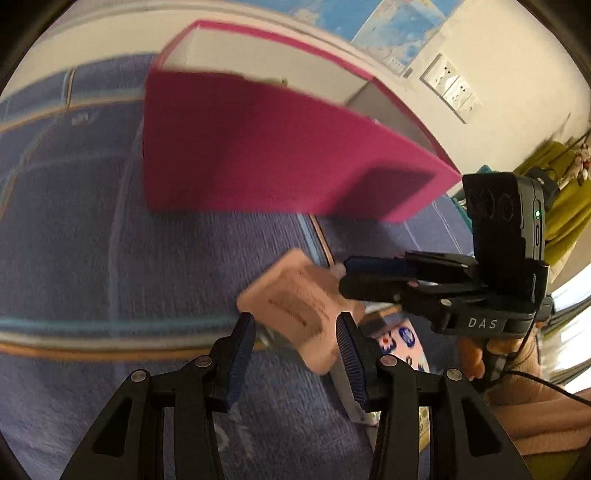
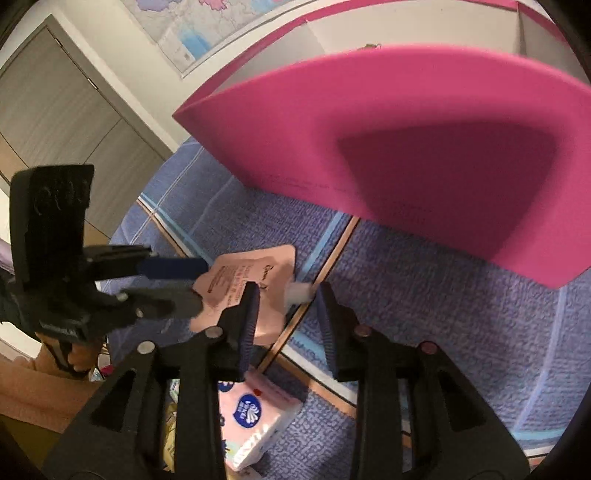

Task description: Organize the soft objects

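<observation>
A peach soft refill pouch with a white spout hangs in the air above the purple mat. In the left wrist view the right gripper comes in from the right and is shut on the pouch's edge. In the right wrist view the left gripper comes in from the left and is shut on the pouch's other edge. Each camera's own jaws stand apart in the foreground with the pouch seen beyond them. A pink storage box, grey inside, stands open just beyond the pouch.
A pink tissue pack lies on the purple patterned mat below the pouch. A wall with switches, a map and a grey door lie beyond. Yellow-green fabric is at the right.
</observation>
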